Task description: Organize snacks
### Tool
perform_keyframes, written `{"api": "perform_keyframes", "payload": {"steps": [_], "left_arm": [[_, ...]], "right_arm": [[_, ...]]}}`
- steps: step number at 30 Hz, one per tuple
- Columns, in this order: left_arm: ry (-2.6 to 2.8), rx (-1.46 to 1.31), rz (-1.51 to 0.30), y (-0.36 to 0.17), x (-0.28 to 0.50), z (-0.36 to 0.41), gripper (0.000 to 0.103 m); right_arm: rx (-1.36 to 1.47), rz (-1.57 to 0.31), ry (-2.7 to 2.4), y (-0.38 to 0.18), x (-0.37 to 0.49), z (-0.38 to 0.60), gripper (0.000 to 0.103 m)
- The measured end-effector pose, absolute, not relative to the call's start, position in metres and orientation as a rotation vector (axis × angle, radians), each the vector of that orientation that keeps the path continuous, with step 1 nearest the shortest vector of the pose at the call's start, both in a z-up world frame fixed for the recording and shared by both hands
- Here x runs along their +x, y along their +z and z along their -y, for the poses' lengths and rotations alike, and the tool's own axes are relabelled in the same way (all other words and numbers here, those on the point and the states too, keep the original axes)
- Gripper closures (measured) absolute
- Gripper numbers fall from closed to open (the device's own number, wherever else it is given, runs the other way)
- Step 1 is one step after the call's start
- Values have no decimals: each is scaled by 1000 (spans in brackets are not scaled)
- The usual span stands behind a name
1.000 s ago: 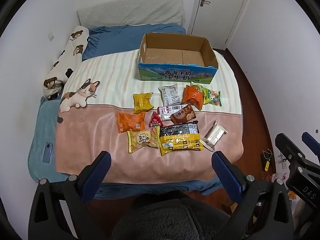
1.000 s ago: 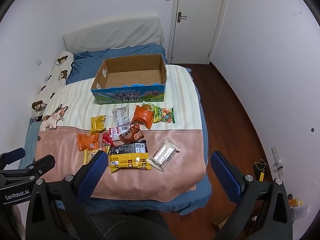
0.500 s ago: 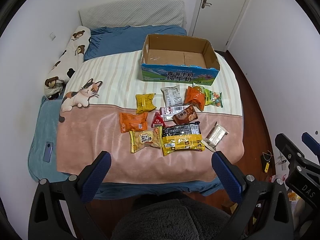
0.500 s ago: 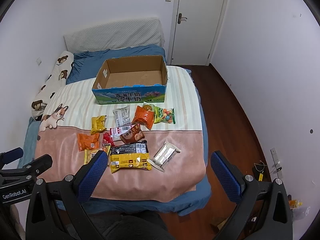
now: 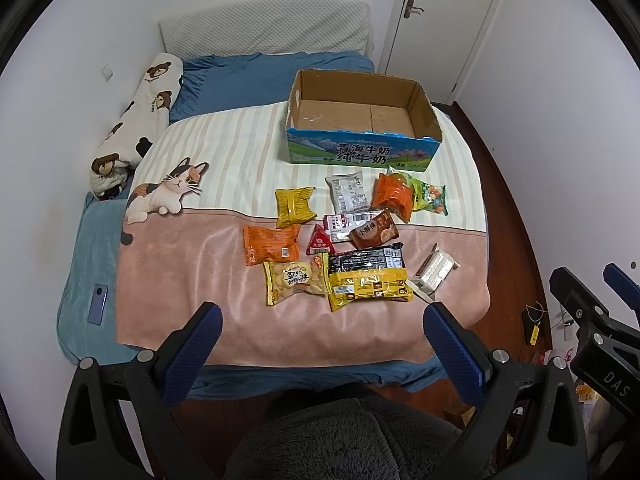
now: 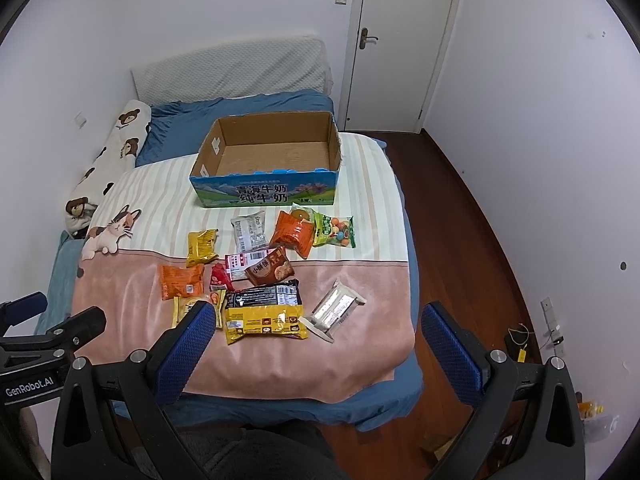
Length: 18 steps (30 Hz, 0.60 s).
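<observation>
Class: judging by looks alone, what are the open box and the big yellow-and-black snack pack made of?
Box: corrugated cardboard, matt brown inside, printed blue outside, with a torn rim. Yellow-and-black snack pack: probably glossy plastic film, since it wrinkles and reflects light.

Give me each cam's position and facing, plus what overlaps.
Left wrist: on the left tool, held off the foot of the bed, facing its head; open fingers, a grey-clad knee and the right tool at right show.
Right wrist: on the right tool, further right, facing the same way; open fingers and the left tool at left show.
Shared: cardboard box, yellow-black packet, door.
</observation>
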<state>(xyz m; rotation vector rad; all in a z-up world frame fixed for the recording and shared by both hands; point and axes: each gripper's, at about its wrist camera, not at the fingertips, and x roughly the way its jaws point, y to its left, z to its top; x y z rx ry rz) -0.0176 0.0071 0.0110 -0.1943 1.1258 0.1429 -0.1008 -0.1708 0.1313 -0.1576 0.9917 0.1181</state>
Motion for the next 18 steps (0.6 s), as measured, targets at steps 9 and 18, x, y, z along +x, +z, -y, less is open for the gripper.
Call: {"api": "perform_keyframes", "payload": {"steps": [9,18], "left_arm": [[138,-188,-1125,13,-19,-9,0],[135,-185,-1124,15,-16,-6,0]], "right_arm": [[-162,-987,124,133,-104,169,0],[-162,-980,124,133,-107,169,0]]}}
